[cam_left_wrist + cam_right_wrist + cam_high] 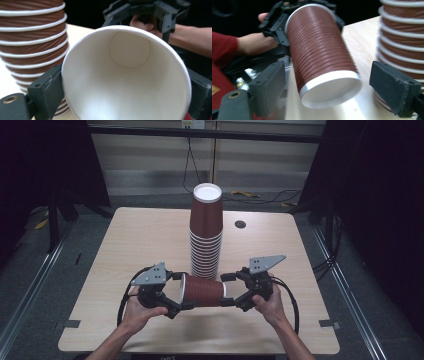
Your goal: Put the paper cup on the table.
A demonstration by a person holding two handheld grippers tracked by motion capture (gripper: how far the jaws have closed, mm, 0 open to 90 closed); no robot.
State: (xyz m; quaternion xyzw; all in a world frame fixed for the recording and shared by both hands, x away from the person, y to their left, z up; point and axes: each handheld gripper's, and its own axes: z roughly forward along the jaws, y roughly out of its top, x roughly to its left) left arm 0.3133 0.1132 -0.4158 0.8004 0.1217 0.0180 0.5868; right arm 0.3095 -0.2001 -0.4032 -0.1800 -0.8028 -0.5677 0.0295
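Near the front edge of the table (125,235) my left gripper (181,292) clamps the rim end of a brown paper cup (202,290) lying on its side, pads pressed to both sides of its mouth. My right gripper (227,290) stands wide open around the cup's base, its pads clear. Just behind rises the tall stack of cups (206,232), upside down at the table's middle.
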